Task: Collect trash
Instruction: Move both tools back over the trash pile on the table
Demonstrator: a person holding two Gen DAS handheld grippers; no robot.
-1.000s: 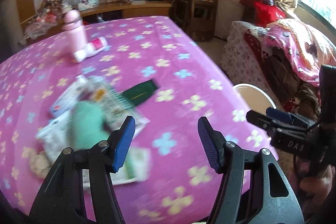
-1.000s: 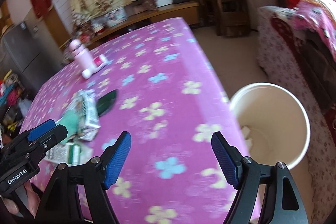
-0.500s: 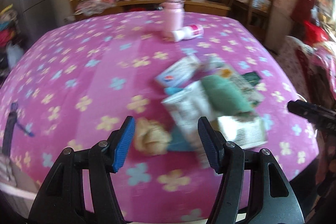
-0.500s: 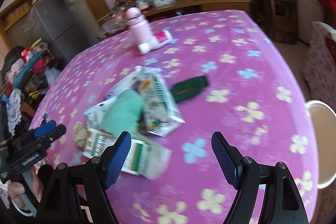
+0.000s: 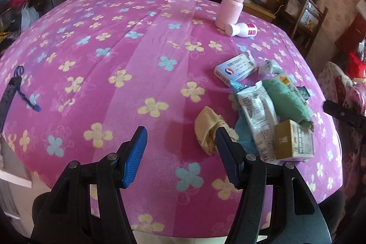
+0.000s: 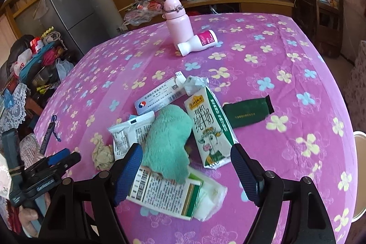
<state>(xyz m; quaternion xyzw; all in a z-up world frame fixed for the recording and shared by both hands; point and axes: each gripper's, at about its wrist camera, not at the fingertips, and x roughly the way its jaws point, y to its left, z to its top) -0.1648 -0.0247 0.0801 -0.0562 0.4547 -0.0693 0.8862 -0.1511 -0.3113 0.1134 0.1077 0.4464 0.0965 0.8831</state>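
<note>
A pile of trash lies on the pink flowered table (image 5: pixel 137 42): a crumpled beige paper (image 5: pixel 207 129), a white wrapper (image 5: pixel 256 111), a blue-and-white medicine box (image 5: pixel 235 68), a flat box (image 6: pixel 164 191) and a milk carton (image 6: pixel 207 127). A green plush item (image 6: pixel 169 138) lies on top. My left gripper (image 5: pixel 180 154) is open and empty above the table; the beige paper lies just past its right finger. My right gripper (image 6: pixel 186 175) is open and empty, over the plush and flat box.
A pink bottle (image 6: pixel 177 20) stands at the back with a white bottle (image 6: pixel 197 42) lying beside it. A dark green pouch (image 6: pixel 248 112) lies right of the carton. A white bucket rim (image 6: pixel 360 175) shows past the table's right edge. A blue lanyard (image 5: pixel 13 88) lies at the left.
Both grippers swung left from the bucket side toward the trash pile. The left view now faces the beige paper; the right view sits over the plush and boxes. Both stayed open.
</note>
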